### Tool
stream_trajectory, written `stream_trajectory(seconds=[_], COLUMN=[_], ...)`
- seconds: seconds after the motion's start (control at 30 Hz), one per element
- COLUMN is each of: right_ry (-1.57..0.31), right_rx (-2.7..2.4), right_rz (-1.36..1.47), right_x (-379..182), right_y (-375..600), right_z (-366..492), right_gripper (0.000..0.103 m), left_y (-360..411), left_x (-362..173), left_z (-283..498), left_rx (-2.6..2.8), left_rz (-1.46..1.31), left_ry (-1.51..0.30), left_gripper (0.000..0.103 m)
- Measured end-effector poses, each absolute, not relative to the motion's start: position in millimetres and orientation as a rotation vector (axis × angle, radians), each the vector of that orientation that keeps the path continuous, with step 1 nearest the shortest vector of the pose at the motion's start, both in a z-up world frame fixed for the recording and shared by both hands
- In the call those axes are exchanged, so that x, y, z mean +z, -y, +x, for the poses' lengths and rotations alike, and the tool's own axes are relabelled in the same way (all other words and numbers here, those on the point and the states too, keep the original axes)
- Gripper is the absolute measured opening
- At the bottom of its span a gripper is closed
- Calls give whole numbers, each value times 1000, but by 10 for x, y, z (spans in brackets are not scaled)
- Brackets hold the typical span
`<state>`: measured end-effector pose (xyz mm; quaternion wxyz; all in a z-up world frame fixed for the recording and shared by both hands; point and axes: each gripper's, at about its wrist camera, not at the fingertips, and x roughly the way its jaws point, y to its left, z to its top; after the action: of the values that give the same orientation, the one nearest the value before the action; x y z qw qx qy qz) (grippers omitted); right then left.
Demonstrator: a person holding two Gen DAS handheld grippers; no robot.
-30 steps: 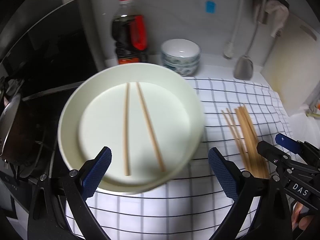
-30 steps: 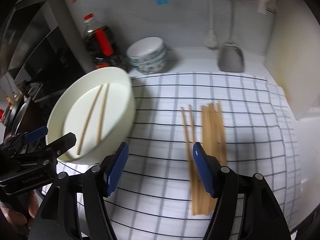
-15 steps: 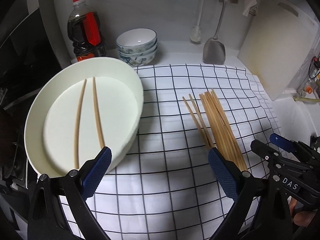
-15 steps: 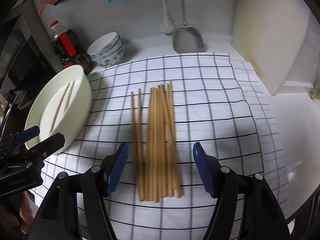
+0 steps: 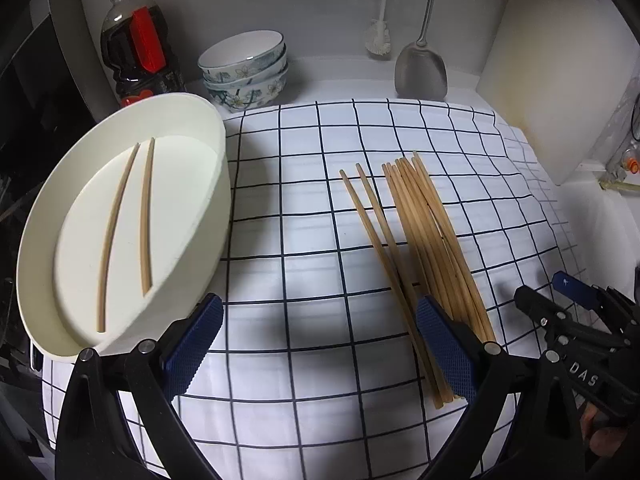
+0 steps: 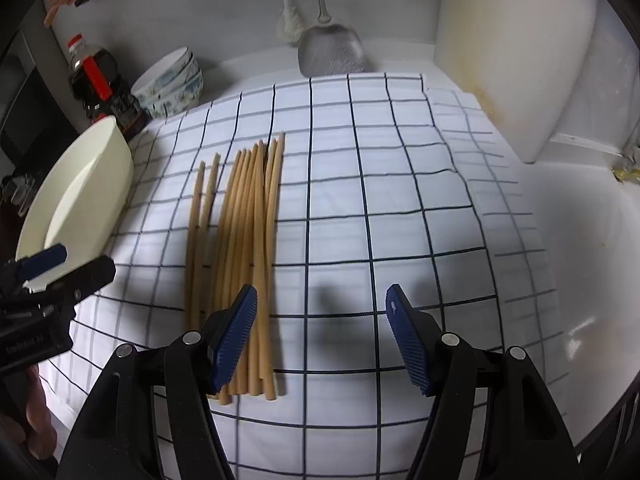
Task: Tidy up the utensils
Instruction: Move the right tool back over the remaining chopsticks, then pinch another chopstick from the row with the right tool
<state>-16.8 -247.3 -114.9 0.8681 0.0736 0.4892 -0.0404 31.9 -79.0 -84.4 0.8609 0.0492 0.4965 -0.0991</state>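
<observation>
Several wooden chopsticks (image 5: 420,236) lie in a bundle on the white checked cloth (image 5: 304,200); the bundle also shows in the right wrist view (image 6: 244,236). A cream oval dish (image 5: 208,184) at the left holds two chopsticks (image 5: 128,224); the dish shows in the right wrist view (image 6: 92,168) too. My left gripper (image 5: 320,344) is open and empty above the cloth between dish and bundle. My right gripper (image 6: 322,336) is open and empty, its left finger over the bundle's near ends. The right gripper also shows at the right edge of the left wrist view (image 5: 576,320).
A soy sauce bottle (image 5: 134,44) and stacked patterned bowls (image 5: 244,68) stand at the back left. A metal spatula (image 5: 420,68) and a brush (image 5: 378,36) hang on the back wall. A white cutting board (image 5: 560,72) leans at the right. A stove (image 5: 24,92) lies left.
Both views have swung right, from the dish toward the chopstick bundle. The right gripper has moved over the bundle's near ends. Both grippers stay open.
</observation>
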Motion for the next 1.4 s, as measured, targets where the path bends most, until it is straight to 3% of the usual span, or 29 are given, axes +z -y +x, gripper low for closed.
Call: stream_trajectory(seconds=[1.4], right_ry=[-983], right_rx=[-13], right_rz=[68], right_x=[-1506], right_y=[2667], right_z=[138], right_gripper=[64], left_y=[1056], left_x=[-1408], left_z=[381], left_rx=[-147], left_rz=[112], left_ry=[-1051], left_gripper=[96])
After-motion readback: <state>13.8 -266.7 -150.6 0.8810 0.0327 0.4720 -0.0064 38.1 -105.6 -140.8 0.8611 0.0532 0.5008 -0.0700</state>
